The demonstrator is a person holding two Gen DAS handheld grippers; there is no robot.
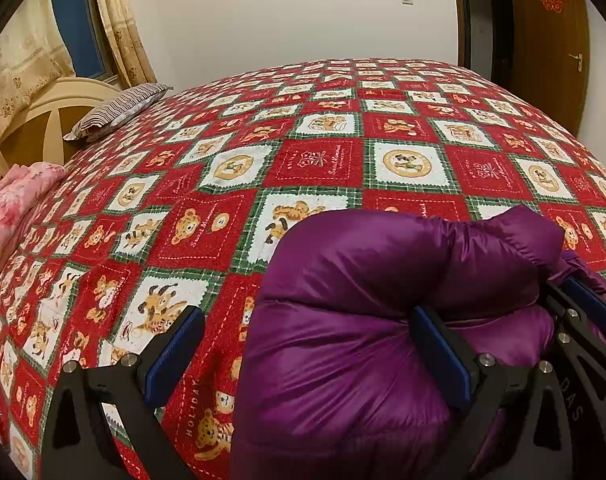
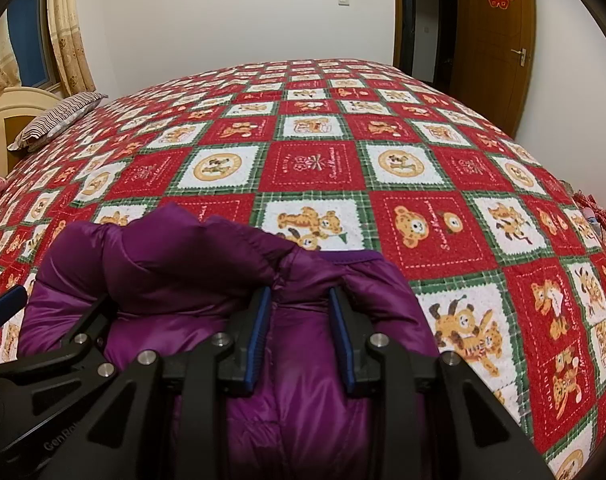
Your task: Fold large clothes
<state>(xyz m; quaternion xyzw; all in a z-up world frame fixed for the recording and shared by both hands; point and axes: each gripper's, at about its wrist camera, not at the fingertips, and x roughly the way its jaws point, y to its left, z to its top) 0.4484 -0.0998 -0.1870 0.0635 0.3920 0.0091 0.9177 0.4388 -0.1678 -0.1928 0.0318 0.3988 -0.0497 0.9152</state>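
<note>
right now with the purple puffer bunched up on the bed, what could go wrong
1. The right gripper pinches only a narrow ridge of the slick purple jacket; lifting could let it slide out.
2. The left gripper stands wide open, one finger pressed into the puffy fabric and the other over the bedspread, so that side is unheld and may flop when moved.
3. The padding looks springy and may bulge open again.

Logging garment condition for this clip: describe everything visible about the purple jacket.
The purple jacket is shiny, quilted and puffy, bunched in a heap on the red patchwork bedspread. A darker trim edge shows at its top. The right gripper pinches a fold; the left gripper is open, one pad against it.
</note>
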